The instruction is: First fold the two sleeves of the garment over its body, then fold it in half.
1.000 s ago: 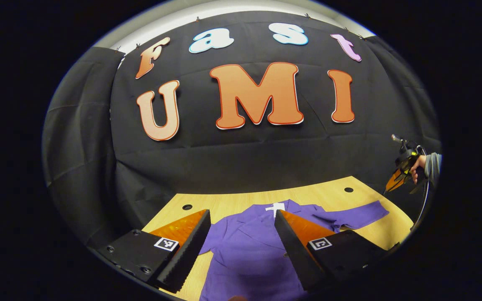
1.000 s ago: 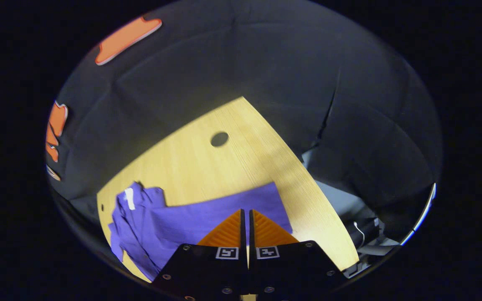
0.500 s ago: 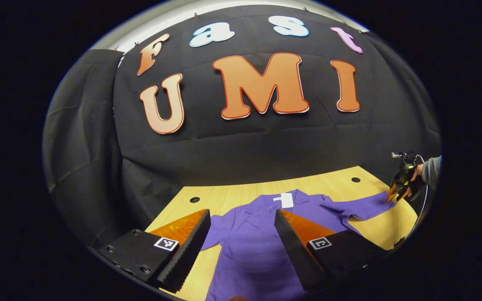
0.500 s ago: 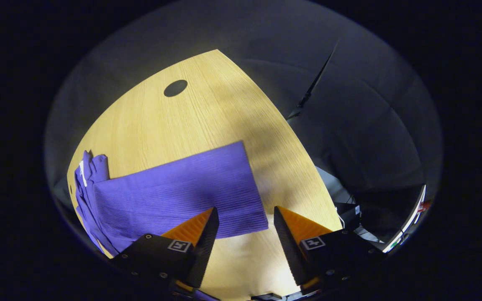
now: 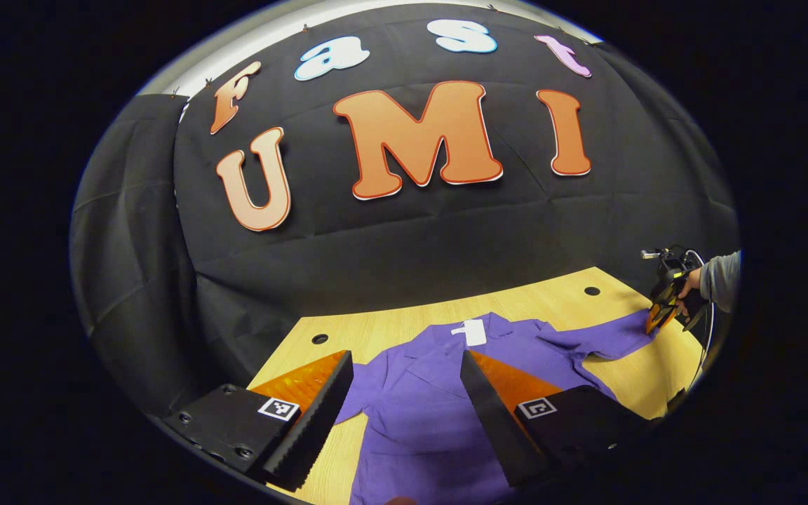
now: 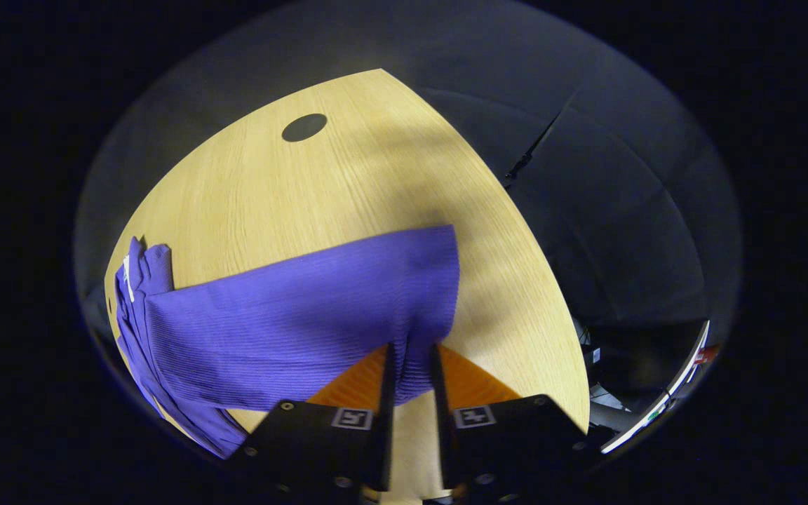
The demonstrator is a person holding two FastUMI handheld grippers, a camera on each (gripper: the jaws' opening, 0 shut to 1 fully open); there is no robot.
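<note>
**Now the right gripper has pinched the sleeve**

Now the right gripper (image 6: 411,361) is closed on the cuff end of the purple sleeve (image 6: 306,315). Both fingers press the cloth from each side, at about 6 o'clock in the right gripper view. Half a second ago those fingers were wide apart, with the sleeve edge lying flat between them. So the grab is done, and I think the next step is to lift the sleeve and lay it over the body of the shirt (image 5: 425,407).

In the left gripper view, the left gripper (image 5: 404,407) hangs over the shirt at 6 o'clock with its fingers spread wide and holding nothing. It has hardly moved. The shirt lies flat on the wooden table (image 5: 390,330), with its white tag (image 5: 474,331) toward the far wall. Farther off, at 3 o'clock, a hand (image 5: 691,280) holds the right gripper down at the sleeve tip.

Neither sleeve is folded yet.
</note>
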